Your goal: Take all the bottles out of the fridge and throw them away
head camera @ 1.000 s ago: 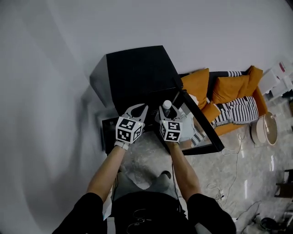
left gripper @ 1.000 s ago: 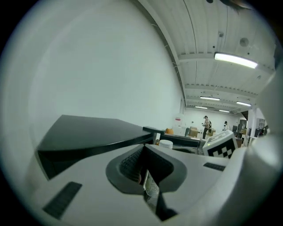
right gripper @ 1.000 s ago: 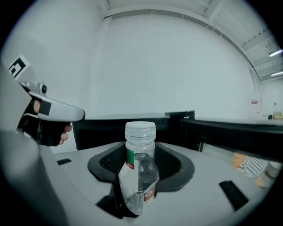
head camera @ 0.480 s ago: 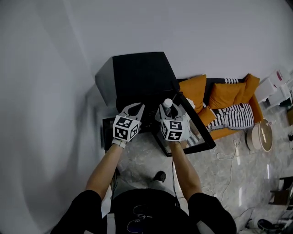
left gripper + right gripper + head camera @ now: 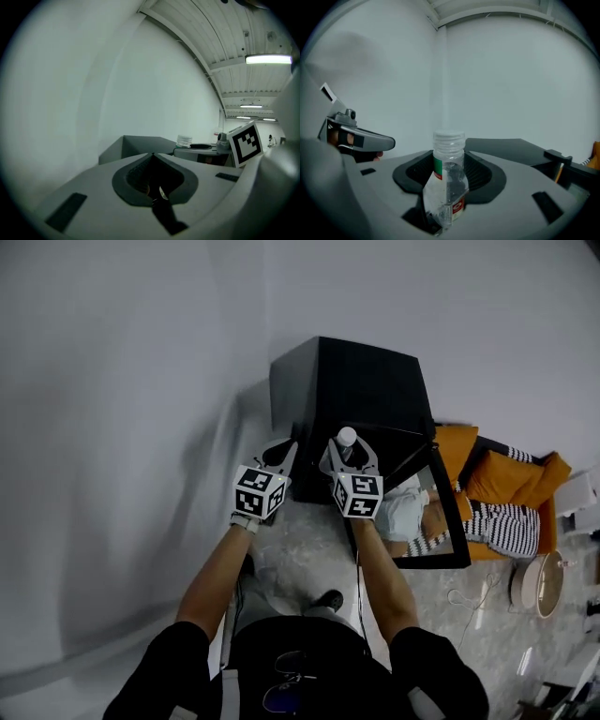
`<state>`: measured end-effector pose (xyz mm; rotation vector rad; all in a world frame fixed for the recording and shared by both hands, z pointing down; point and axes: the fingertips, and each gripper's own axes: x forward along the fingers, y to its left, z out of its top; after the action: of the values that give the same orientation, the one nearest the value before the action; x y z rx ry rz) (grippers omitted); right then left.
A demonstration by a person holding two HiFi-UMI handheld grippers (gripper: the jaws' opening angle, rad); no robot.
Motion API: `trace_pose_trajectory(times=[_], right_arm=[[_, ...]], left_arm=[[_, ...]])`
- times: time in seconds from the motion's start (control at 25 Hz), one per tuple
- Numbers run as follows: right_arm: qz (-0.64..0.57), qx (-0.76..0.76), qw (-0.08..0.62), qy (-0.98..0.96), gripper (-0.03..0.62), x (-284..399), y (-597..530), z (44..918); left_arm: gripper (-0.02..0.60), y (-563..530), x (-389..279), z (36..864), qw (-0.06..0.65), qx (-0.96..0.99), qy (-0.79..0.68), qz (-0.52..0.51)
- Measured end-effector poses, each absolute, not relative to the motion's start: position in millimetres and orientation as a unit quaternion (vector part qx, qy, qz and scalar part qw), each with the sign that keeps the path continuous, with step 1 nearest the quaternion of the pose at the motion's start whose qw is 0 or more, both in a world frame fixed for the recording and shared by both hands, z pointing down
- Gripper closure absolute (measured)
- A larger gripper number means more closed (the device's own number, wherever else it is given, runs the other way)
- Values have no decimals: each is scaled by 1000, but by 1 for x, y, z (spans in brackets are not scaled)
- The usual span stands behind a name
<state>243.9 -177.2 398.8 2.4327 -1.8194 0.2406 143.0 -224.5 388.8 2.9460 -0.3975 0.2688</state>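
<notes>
A small clear plastic bottle [image 5: 446, 187] with a white cap and a red-and-green label stands upright between the jaws of my right gripper [image 5: 449, 154], which is shut on it. In the head view its cap [image 5: 347, 437] shows above the right gripper [image 5: 349, 448], in front of the black fridge [image 5: 347, 390]. My left gripper [image 5: 289, 446] hovers just left of it at the same height. Its jaws meet at the tips [image 5: 152, 154] with nothing between them. The fridge's inside is hidden.
The fridge's glass door [image 5: 448, 521] hangs open to the right and mirrors the room. Behind it stands an orange sofa [image 5: 487, 479] with striped cushions. A round pale object [image 5: 539, 582] and cables lie on the marble floor. Bare white wall fills the left.
Both grippers have moved together, side by side, the bottle staying in the right one. The head view has swung left, so fridge and sofa now lie further right.
</notes>
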Motion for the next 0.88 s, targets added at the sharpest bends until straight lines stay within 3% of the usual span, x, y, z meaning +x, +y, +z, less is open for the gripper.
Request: trace_pose_trajectory(times=[0.36, 0.88], right_arm=[[73, 735, 49, -672, 387, 132, -252, 393], [97, 704, 69, -700, 387, 97, -276, 456]], left_arm=[[581, -276, 28, 386, 86, 967, -224, 89], [581, -285, -5, 449, 114, 958, -236, 113]])
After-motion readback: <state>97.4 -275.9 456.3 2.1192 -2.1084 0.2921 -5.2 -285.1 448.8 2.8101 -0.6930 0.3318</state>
